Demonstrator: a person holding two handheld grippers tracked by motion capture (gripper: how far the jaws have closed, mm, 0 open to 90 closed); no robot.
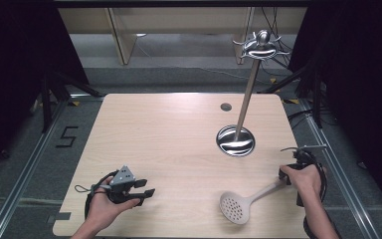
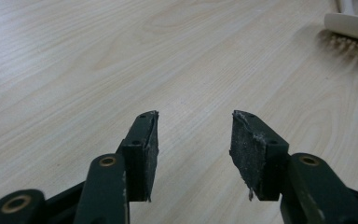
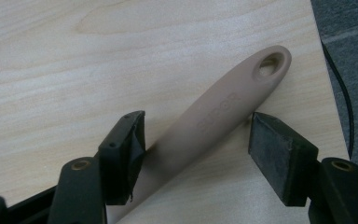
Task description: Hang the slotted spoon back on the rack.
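1. Idleness is the only risk at the table's (image 1: 144, 129) near-left corner: the left gripper (image 1: 144, 193) lies low over bare wood with its jaws apart and nothing between them. If it swung right, it could knock the spoon's bowl.
2. Slotted spoon (image 1: 238, 205): it lies flat near the near-right corner, bowl toward the near edge, handle (image 3: 214, 116) angled toward the right edge. A skewed pinch could spin it or push it off that edge.
3. Right gripper (image 3: 196, 140): its jaws straddle the handle, spread wide, one pad (image 3: 137, 140) touching or nearly touching it, the other clear. Closing off-centre on the smooth taper may squeeze it out.
4. Metal stand (image 1: 246, 102) rises beyond the spoon, its base toward the right; a careless lift could strike its pole.
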